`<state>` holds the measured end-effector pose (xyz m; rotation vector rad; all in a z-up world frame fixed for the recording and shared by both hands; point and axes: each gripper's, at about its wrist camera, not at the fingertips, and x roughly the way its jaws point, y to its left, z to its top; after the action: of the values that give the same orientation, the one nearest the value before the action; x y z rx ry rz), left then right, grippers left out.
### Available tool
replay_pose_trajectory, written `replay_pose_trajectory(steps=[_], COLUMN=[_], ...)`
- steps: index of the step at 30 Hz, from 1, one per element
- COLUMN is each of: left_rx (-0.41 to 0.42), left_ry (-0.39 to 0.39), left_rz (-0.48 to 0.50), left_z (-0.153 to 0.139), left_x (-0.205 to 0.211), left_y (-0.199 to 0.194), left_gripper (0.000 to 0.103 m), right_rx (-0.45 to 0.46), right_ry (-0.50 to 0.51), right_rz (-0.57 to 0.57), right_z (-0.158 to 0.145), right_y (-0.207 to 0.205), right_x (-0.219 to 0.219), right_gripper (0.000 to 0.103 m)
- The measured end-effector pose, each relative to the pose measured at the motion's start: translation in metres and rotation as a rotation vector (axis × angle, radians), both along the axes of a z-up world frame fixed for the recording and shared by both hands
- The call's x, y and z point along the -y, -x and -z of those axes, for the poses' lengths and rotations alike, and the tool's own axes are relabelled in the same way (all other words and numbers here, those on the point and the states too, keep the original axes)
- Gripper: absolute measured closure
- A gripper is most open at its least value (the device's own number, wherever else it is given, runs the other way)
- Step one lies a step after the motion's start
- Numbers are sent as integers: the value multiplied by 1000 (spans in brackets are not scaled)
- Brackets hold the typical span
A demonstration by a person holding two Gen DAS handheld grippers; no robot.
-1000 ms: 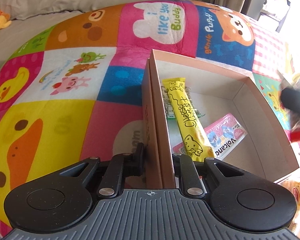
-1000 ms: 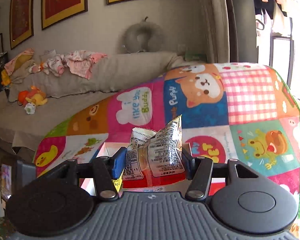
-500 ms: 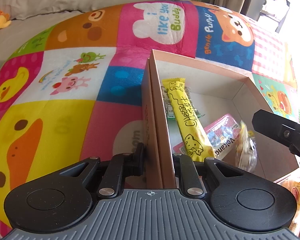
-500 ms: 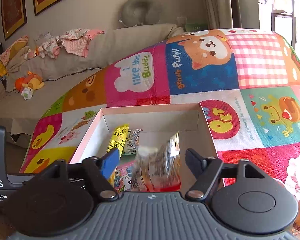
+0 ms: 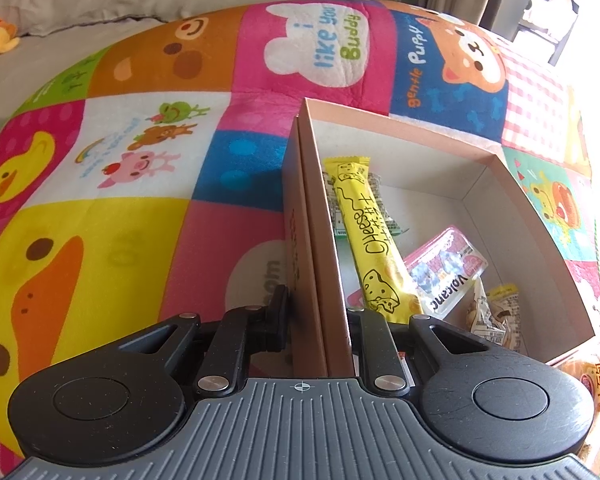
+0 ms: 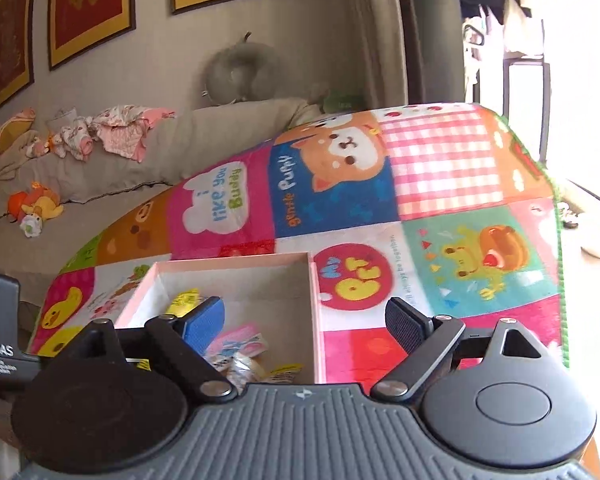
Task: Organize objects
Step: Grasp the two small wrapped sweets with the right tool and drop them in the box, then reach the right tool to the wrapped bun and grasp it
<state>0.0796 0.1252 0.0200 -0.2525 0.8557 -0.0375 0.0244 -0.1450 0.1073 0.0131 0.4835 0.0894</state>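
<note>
In the left wrist view, the near wall of the pink box (image 5: 320, 240) is pinched by the left gripper (image 5: 318, 320), one finger outside and one inside, so the box is held steady on the bright mat (image 5: 120, 160). Inside the box, a yellow cheese stick (image 5: 370, 240), a pink packet (image 5: 448, 268) and a small crinkly snack bag (image 5: 488, 316) can be seen lying down.

In the right wrist view, the right gripper (image 6: 304, 320) is seen with its jaws opening wide and nothing between them. The snack bag (image 6: 244, 364) lies in the box (image 6: 236, 264) just below.

The drop-in step looks done. Another loose snack should be found next and picked up gently.
</note>
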Motion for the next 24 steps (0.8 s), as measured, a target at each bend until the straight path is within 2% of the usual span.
replay_pose_trajectory(steps=[4,7,9,12,14,18,24], left_rx=[-1,3,2,3,3,10,10], left_ry=[2,0,1,2,3,6,13], left_rz=[-8,-13,-12,-7,-8,-5,-11], left_z=[0,0,0,1,1,1,2], left_x=[0,0,0,-1,-1,-2,-2], left_y=[0,0,0,0,0,1,2], left_gripper=[83,84,84,83,83,83,83], right_rx=[-31,-129,-207,-320,-370,-414,-426], right_ry=[68,76,41,-105,-168,-126,-113], right_rz=[117,181,186,98,48,32,-3], right_z=[5,19,31,48,61,81,85], right_y=[24,36,43,53,57,56,44], right_x=[59,94,105,103,92,68,50], right_gripper=[6,6,6,5,5,5,5])
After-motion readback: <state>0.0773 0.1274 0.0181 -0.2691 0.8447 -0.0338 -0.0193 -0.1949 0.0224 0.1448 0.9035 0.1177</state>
